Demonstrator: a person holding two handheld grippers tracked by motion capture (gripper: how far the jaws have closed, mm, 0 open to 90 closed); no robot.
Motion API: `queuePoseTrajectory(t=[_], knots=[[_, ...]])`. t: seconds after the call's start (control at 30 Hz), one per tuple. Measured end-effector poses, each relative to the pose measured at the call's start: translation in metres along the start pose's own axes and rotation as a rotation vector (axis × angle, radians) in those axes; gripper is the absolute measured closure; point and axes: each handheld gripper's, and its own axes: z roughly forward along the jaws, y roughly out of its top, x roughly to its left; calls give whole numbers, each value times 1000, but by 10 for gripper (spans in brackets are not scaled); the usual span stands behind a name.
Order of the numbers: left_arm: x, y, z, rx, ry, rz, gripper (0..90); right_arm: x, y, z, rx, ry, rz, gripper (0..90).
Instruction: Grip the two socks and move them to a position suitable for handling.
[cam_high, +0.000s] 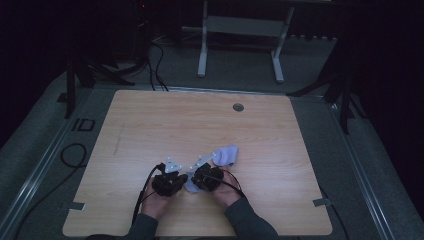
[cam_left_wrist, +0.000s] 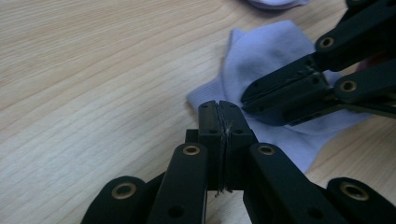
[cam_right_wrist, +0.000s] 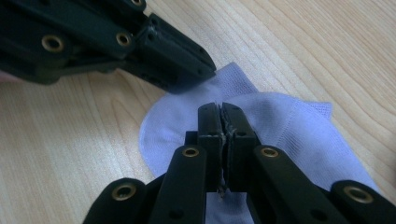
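Both grippers pinching a pale lilac knitted sock (cam_left_wrist: 275, 56) on the light wooden surface (cam_high: 165, 125).
Left gripper (cam_left_wrist: 219, 109) and right gripper (cam_right_wrist: 219, 112) jaws look clamped on thin fabric edges; uneven pulling could slip the hold.

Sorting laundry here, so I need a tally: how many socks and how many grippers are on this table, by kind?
Pale lilac socks: 2 (near sock, far sock)
Black grippers: 2 (left gripper, right gripper)
Total: 4
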Motion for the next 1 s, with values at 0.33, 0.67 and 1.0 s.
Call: queuePoseTrajectory(t=[0.33,0.67,1.0], knots=[[-6,1,4,14,22,48,892,2,-2,-4,-17,-6,-1,873],[-7,0,4,11,34,51,892,-2,-25,-50,-117,-47,70,870],[-6,-1,4,8,23,31,879,-18,-71,-84,-162,-108,157,853]])
